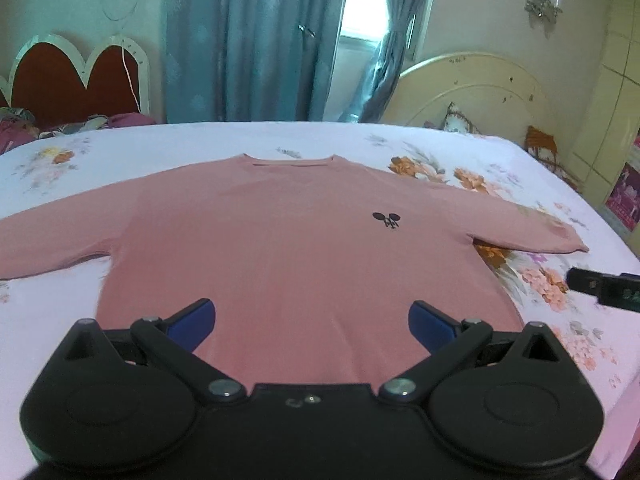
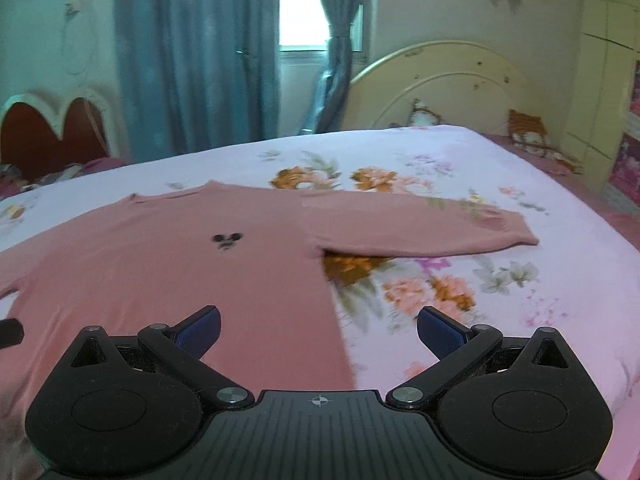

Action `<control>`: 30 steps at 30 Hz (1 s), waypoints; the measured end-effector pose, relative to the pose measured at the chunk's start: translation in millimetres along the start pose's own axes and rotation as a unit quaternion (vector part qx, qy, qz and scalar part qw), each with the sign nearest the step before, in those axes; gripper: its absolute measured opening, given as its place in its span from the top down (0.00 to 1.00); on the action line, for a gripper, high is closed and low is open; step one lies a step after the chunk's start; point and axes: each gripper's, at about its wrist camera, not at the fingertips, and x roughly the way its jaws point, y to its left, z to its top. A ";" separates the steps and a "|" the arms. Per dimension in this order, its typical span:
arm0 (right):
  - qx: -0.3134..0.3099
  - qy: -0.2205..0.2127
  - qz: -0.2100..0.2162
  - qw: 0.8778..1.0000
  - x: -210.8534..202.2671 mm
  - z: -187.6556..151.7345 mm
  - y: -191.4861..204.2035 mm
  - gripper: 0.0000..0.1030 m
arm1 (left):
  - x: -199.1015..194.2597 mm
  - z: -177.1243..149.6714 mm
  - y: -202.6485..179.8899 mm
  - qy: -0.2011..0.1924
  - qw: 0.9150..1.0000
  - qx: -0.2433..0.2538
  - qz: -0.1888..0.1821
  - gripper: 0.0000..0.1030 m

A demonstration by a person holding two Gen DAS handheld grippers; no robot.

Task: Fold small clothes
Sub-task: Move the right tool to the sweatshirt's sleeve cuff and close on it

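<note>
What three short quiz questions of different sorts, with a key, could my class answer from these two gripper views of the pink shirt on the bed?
1. True or false: the pink shirt lies spread flat on the floral bedsheet with both sleeves out to the sides.
2. Multiple choice: the left gripper is (a) shut on a sleeve, (b) open over the shirt's lower part, (c) out of view.
3. Fill in: the small black logo sits on the shirt's ____.

Key
1. True.
2. b. Its jaws stand wide apart with nothing between them; the right gripper is open too, over the shirt's side edge.
3. Chest.
</note>
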 end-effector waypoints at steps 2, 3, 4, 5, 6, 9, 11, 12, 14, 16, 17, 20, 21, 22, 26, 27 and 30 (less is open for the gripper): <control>0.006 -0.001 -0.013 1.000 8.0 5.1 -14.0 0.00 | 12.3 5.4 -9.4 0.002 1.000 0.003 -0.006 0.00; 0.009 0.000 -0.019 1.000 13.6 7.8 -22.1 0.00 | 17.8 8.7 -13.6 0.004 1.000 0.003 -0.005 0.00; 0.012 0.001 -0.024 1.000 20.1 10.0 -31.3 0.00 | 23.9 11.1 -20.6 0.005 1.000 0.005 -0.001 0.00; 0.015 0.002 -0.027 1.000 26.3 12.3 -39.8 0.00 | 29.0 13.3 -25.9 0.006 1.000 0.008 -0.002 0.00; 0.018 0.003 -0.031 0.999 32.8 14.2 -48.0 0.00 | 34.6 16.0 -31.6 0.007 1.000 0.011 -0.006 0.00; 0.023 0.005 -0.038 0.999 60.5 24.2 -77.4 0.00 | 53.8 25.2 -52.4 0.014 1.000 0.020 0.007 0.00; 0.022 0.012 -0.035 0.999 81.6 32.2 -96.0 0.00 | 66.4 32.8 -66.4 0.019 0.999 0.016 0.023 0.00; 0.022 0.014 -0.033 0.999 92.0 37.2 -105.8 0.00 | 70.8 35.8 -71.9 0.019 0.999 0.013 0.030 0.00; 0.026 0.015 -0.028 0.999 110.5 46.0 -124.6 0.00 | 85.4 43.0 -87.2 0.017 0.999 0.012 0.042 0.00; 0.035 0.015 -0.022 0.999 130.8 54.5 -148.0 0.00 | 101.4 51.4 -101.4 0.021 0.998 0.010 0.051 0.00; 0.042 0.013 -0.019 0.999 138.9 57.0 -158.8 0.00 | 108.8 56.2 -108.8 0.021 0.998 0.008 0.055 0.00; 0.092 0.017 -0.015 0.995 168.1 60.7 -204.0 0.00 | 127.4 69.8 -128.7 0.022 0.998 0.003 0.053 0.00; 0.111 0.019 -0.016 0.993 176.2 60.0 -219.2 0.00 | 134.1 73.7 -135.8 0.023 0.998 0.003 0.057 0.00; 0.133 0.023 -0.019 0.991 187.1 58.8 -238.9 0.00 | 140.5 76.5 -141.6 0.025 0.998 0.005 0.058 0.00; 0.190 0.028 -0.021 0.981 209.7 52.2 -292.6 0.37 | 161.3 84.5 -160.3 0.032 0.997 0.016 0.066 0.00; 0.210 0.038 -0.024 0.977 216.7 49.9 -305.6 0.53 | 164.9 85.1 -162.9 0.036 0.997 0.018 0.068 0.00; 0.282 0.042 -0.001 0.958 229.3 42.1 -339.9 0.59 | 176.0 88.0 -168.4 0.045 0.996 0.021 0.079 0.00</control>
